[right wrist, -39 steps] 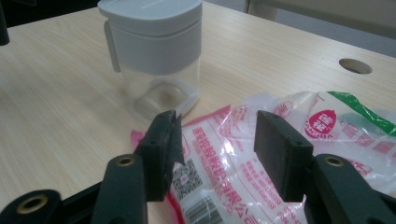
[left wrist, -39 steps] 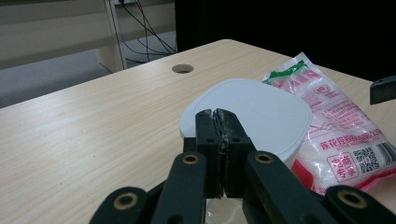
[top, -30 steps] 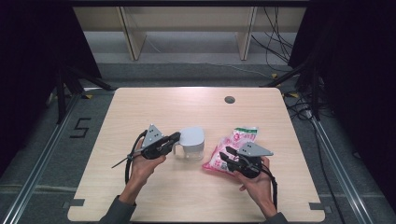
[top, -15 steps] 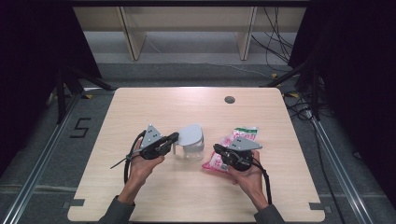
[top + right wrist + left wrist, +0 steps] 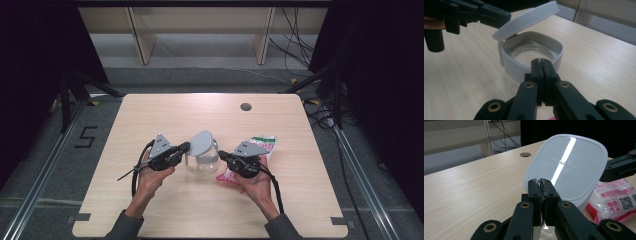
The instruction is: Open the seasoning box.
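A clear container (image 5: 204,161) with a grey collar (image 5: 509,67) stands mid-table. Its white hinged lid (image 5: 202,141) is tilted up and open. The lid's top (image 5: 566,167) faces my left gripper (image 5: 188,146), whose jaws are shut right at the lid's hinged edge (image 5: 540,182); I see nothing held between them. My right gripper (image 5: 220,154) points at the container from the right. Its jaws (image 5: 541,61) have just been closing and are now shut on nothing, just short of the collar's rim. A pink snack packet (image 5: 264,144) lies under the right hand.
The wooden table (image 5: 175,110) has a round cable hole (image 5: 245,106) at the back right. Beyond the far edge stand pale shelf legs and cables on the floor. Black cables trail from both grippers toward the near edge.
My right gripper has moved left off the packet toward the container and its jaws have shut. The lid has tilted up. The left gripper has stayed in place.
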The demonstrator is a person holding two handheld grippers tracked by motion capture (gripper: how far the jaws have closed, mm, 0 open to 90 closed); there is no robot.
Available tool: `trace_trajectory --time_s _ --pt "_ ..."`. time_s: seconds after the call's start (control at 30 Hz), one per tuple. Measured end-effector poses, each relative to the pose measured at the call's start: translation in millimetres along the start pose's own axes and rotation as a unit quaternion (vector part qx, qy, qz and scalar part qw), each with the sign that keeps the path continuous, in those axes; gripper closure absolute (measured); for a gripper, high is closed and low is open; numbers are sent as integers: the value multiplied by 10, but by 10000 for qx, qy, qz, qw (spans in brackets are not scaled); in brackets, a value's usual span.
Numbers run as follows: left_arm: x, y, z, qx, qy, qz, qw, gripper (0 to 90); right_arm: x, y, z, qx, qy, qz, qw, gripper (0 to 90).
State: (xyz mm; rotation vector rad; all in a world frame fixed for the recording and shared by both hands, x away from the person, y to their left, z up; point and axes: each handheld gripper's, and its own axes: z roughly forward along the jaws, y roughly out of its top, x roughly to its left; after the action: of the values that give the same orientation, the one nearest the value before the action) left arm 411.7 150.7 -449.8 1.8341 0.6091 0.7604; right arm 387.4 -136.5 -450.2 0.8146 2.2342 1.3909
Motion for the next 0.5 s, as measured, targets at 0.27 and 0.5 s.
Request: trace_trajectory --time_s 0.27,0.5 --pt "9 -2 -8 41 6 13 10000 862 29 104 49 -69 74 -25 9999 900" --pt "17 -7 -12 48 -2 14 10000 849 31 148 73 -128 105 59 9998 900"
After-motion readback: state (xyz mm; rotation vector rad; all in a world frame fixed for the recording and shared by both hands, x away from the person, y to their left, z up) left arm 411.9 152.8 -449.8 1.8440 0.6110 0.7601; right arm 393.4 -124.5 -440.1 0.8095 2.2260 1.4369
